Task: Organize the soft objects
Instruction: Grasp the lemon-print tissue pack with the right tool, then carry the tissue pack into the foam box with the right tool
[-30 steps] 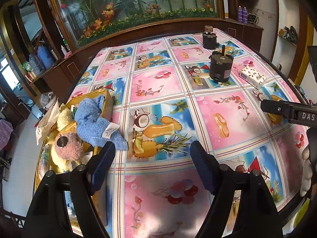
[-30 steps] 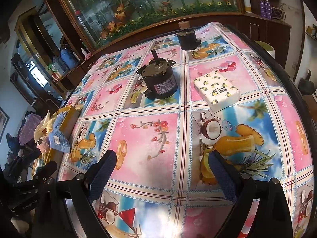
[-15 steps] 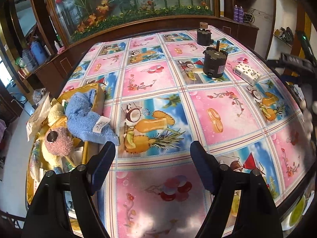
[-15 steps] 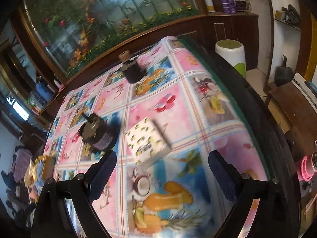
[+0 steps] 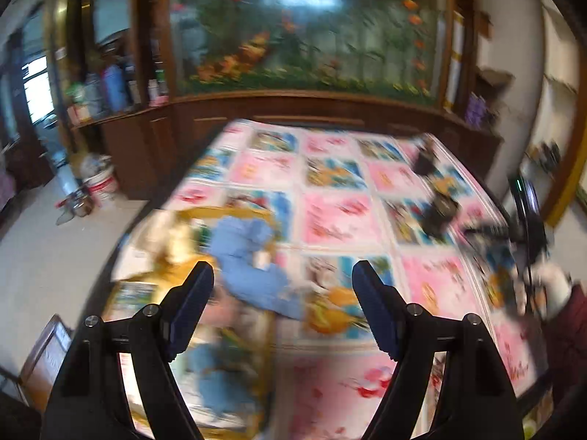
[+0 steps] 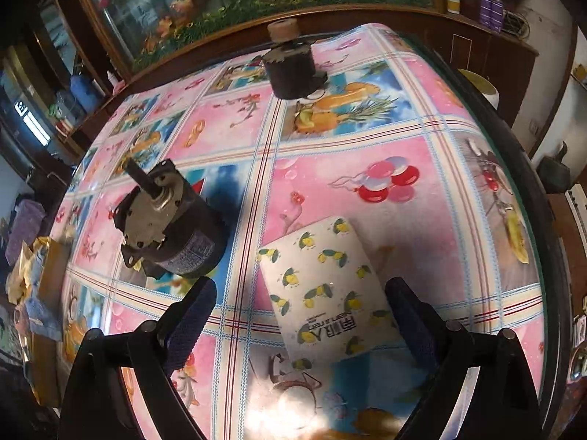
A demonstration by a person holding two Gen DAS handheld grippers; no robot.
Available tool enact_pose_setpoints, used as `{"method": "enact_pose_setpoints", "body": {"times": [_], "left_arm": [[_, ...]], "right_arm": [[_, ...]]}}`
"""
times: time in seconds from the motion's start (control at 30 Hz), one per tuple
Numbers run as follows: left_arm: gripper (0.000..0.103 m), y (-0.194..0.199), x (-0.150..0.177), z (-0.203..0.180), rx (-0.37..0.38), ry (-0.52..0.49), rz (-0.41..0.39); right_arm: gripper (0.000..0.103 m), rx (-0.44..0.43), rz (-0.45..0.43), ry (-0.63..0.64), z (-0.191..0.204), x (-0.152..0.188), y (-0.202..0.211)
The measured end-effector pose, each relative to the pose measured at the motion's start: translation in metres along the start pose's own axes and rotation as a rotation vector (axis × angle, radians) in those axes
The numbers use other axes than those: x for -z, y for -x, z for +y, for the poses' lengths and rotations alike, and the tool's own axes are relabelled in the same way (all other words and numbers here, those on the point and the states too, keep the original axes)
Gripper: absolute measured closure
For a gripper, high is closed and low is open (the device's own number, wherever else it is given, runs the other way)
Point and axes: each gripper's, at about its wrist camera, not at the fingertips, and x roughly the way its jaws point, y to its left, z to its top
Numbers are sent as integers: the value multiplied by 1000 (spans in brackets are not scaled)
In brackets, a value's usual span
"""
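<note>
Clearly the right gripper was lined up on the soft white tissue pack printed with yellow lemons, which lay flat on the pink-and-blue fruit-print tablecloth near the right edge. Its fingers were spread wide and held nothing; the pack's near end sat between them, closer to the right finger, and I could not tell whether that finger touched it. The approach along the pack's length probably served to let the jaws close across its narrower width, where a squashy packet gives least.

Just left of the pack stood a dark cylindrical motor with a metal face and shaft, and a second dark motor topped by a tan spool stood farther off. Both were hard goods, likely meant to stay put.

The left gripper was also spread and empty, its view heavily blurred. Beyond it a blue terry towel with a white tag hung over the rim of a yellow tray at the table's left side, apparently the collecting place for soft items. Other plush shapes in the tray were too smeared to name.
</note>
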Motion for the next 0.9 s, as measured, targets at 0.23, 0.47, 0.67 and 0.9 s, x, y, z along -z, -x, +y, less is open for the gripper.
{"method": "enact_pose_setpoints", "body": {"times": [0.23,0.47,0.67,0.9], "left_arm": [[25,-2,4,31,0,55,26],[25,-17,7,38,31,54,62],[25,-23,16,43,88,119,103],[25,-11,18,88,-12,215,57]], "right_arm": [[50,-73,-34,-20,-4,9,26],[50,-153,-69,-64,-22,34,87],[50,-252,12,133,69,62,71],[50,-413,79,214,144,85,59]]}}
